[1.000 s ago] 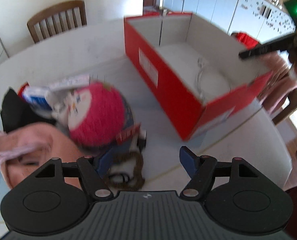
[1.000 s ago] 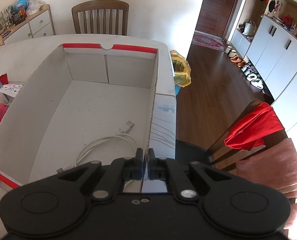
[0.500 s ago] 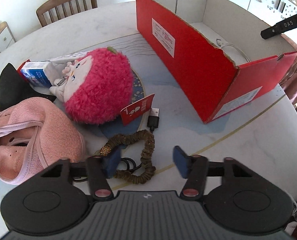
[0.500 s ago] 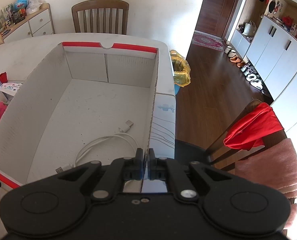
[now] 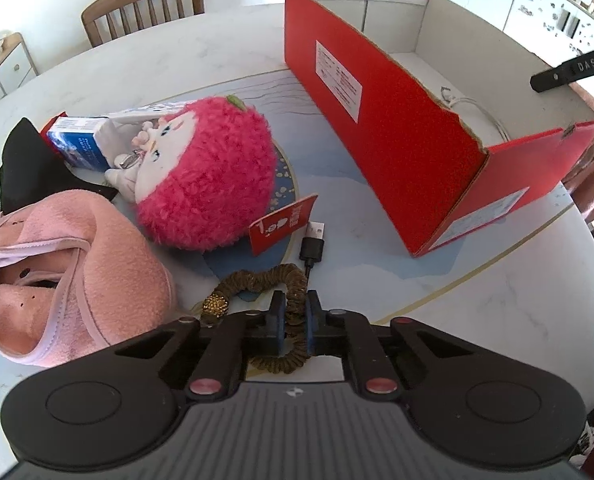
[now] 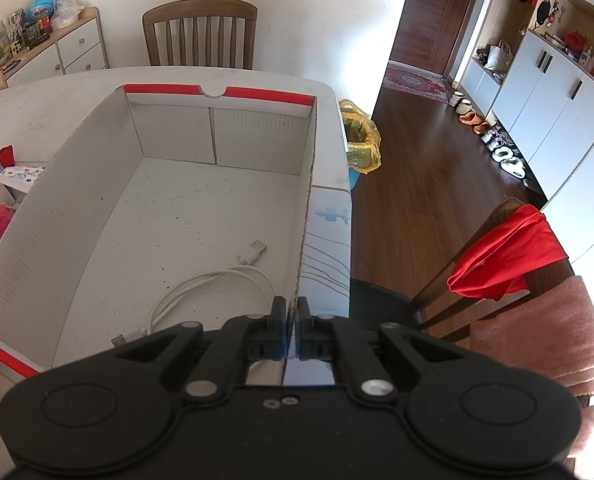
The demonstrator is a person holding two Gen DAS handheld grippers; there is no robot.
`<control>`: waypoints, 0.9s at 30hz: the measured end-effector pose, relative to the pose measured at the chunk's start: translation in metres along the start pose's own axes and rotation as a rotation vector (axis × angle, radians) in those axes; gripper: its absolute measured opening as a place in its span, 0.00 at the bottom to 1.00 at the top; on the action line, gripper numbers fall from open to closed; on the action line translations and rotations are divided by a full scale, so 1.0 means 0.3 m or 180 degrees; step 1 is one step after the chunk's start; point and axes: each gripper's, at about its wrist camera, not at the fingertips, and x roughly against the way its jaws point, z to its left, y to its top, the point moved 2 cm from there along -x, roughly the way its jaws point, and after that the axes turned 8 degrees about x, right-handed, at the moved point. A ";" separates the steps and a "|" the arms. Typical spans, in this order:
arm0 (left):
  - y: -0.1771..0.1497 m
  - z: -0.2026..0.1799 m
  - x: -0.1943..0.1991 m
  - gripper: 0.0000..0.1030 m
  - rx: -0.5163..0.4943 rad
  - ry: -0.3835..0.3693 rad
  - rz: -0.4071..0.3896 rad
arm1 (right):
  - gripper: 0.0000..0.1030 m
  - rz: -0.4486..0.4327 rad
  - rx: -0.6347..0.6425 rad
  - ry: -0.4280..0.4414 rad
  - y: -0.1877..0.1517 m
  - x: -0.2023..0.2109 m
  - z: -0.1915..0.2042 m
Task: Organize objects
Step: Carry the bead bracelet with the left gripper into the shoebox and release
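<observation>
My left gripper (image 5: 293, 314) is shut on a brown scrunchie (image 5: 265, 284) that lies on the table by a black USB cable (image 5: 314, 242). A pink plush toy (image 5: 207, 176), a pink cloth hat (image 5: 69, 268), a blue and white carton (image 5: 85, 142) and a black cloth (image 5: 21, 164) lie to its left. The red box (image 5: 381, 120) stands to the right, open on top. My right gripper (image 6: 293, 320) is shut on the box's right wall (image 6: 307, 204). A white cable (image 6: 217, 284) lies inside the box.
The white round table (image 5: 477, 320) ends close to the right of the box. Wooden chairs stand at the far side (image 6: 199, 32) and at the right (image 6: 509, 276) with red and pink cloths. A yellow bin (image 6: 361, 144) is on the wooden floor.
My left gripper has come down and closed its fingers on the scrunchie. My right gripper has stayed shut on the box wall.
</observation>
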 end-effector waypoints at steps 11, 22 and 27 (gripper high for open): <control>0.083 -0.020 0.202 0.06 0.0069 -0.0252 -0.0269 | 0.03 0.0000 -0.0002 0.0001 -0.002 0.001 -0.002; 0.262 -0.108 0.395 0.06 -0.0101 -0.0672 -0.0614 | 0.03 0.0003 0.0020 -0.0006 0.000 0.003 0.000; 0.360 -0.178 0.428 0.06 -0.0316 -0.0790 -0.0771 | 0.03 0.0011 0.0052 -0.0015 0.000 0.006 0.004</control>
